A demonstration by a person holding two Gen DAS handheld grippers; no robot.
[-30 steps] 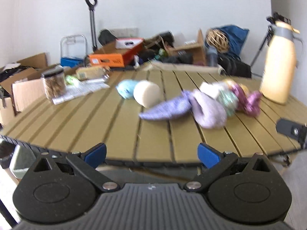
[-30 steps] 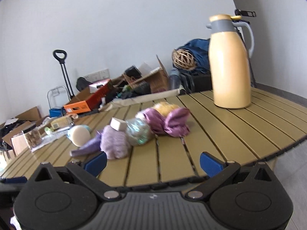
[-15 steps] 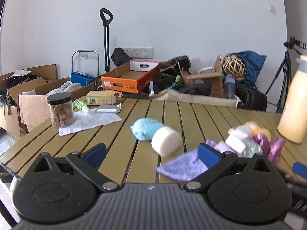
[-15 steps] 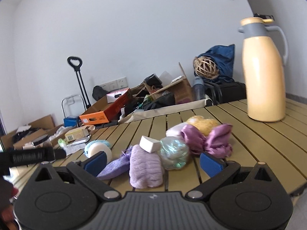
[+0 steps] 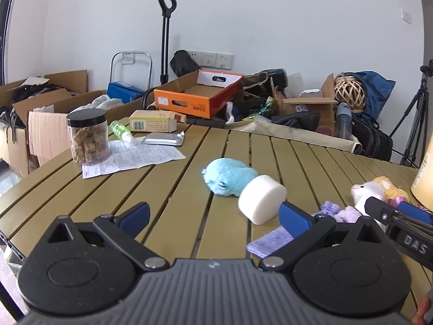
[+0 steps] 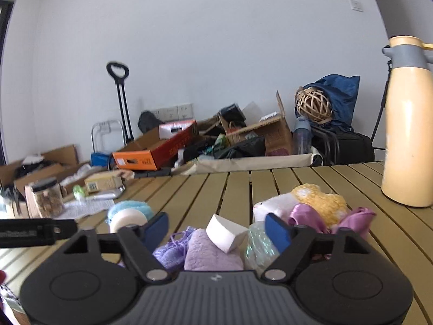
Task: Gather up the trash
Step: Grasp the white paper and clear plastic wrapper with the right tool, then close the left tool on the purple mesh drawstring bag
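The right gripper is closing, its jaws partway in around a small white box atop a lilac fuzzy cloth on the slatted table; the pads do not yet press it. The left gripper hangs wide open and empty, near a white foam disc.

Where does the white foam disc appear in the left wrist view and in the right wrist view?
Left wrist: the white foam disc lies on the table right of centre, leaning against the blue plush toy.
Right wrist: the disc sits left of centre, just beyond the gripper's left finger and in front of the blue toy.
Shared landmark: the orange box behind the table.
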